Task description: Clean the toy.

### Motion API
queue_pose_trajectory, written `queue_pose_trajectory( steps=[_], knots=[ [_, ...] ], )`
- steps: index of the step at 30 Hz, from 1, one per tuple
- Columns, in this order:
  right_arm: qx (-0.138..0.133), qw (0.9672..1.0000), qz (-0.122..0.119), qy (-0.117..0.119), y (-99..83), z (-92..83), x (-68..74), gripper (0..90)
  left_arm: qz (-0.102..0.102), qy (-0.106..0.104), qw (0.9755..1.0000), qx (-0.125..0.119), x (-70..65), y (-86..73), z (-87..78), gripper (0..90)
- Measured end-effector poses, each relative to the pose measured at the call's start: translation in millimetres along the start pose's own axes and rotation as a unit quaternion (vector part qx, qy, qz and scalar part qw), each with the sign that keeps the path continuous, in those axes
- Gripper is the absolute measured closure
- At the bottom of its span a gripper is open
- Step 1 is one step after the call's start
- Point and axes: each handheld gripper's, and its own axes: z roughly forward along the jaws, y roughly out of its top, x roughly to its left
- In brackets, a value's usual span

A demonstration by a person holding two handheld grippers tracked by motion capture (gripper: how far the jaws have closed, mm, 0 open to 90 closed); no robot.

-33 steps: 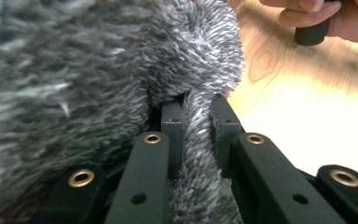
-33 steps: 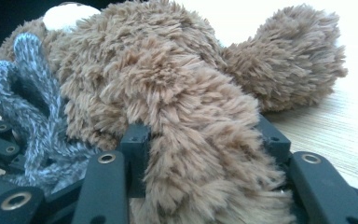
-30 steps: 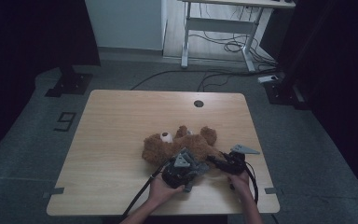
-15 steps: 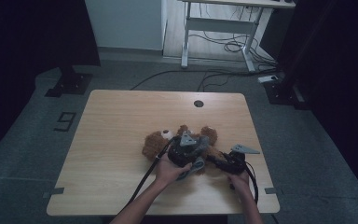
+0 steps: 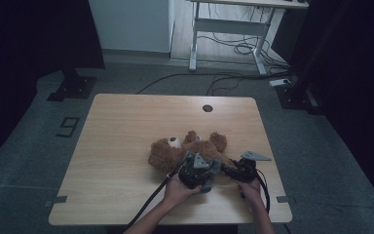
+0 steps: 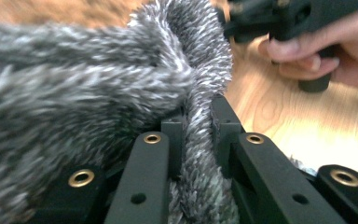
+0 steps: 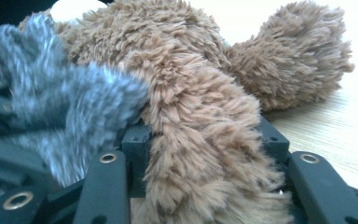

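Soft, light brown plush teddy bear point(image 5: 185, 148) lay centre frame. Left gripper point(image 6: 196, 126) clenched on grey fuzzy fabric point(image 6: 74, 93); right gripper point(image 7: 205, 135) grasping a brown limb. Judged floppy, best held by limbs.

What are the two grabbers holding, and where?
The left gripper pinches a fold of grey fuzzy cloth. The right gripper clamps the brown teddy bear by a limb.

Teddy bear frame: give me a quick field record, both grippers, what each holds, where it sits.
object: brown teddy bear, lying on the wooden table, head toward the table's left
garment: grey fuzzy fabric against the bear's body
left gripper: jaws shut on a fold of the grey fabric
right gripper: jaws shut on a brown furry limb of the bear
hands: both at the table's near edge, right hand beside the left
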Motion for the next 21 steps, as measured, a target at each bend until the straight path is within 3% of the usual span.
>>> queue_pose_trajectory(
  steps=[7, 13, 15, 18, 21],
  knots=[
    [0.003, 1.0000, -0.003, 0.005, 0.4, -0.8, -0.5, 51.7, -0.002, -0.006, 0.9996, 0.028, -1.3, -23.6, 9.9, 79.0],
    [0.003, 1.0000, -0.002, 0.005, 0.6, -0.7, -0.3, 51.8, -0.009, -0.011, 0.9997, 0.021, -0.5, -26.5, 2.4, 79.0],
    [0.002, 1.0000, -0.001, 0.004, 0.8, -0.7, 0.1, 51.9, -0.013, -0.016, 0.9997, 0.014, 0.1, -25.0, -2.7, 79.0],
    [0.001, 1.0000, 0.001, 0.005, 0.8, -0.6, -0.4, 52.0, -0.022, -0.029, 0.9992, -0.016, 2.4, -17.9, -20.0, 78.9],
    [0.002, 1.0000, 0.004, 0.005, 0.8, -0.6, -0.7, 52.0, -0.021, -0.014, 0.9981, -0.055, 8.5, -4.9, -42.4, 78.8]
  ],
)
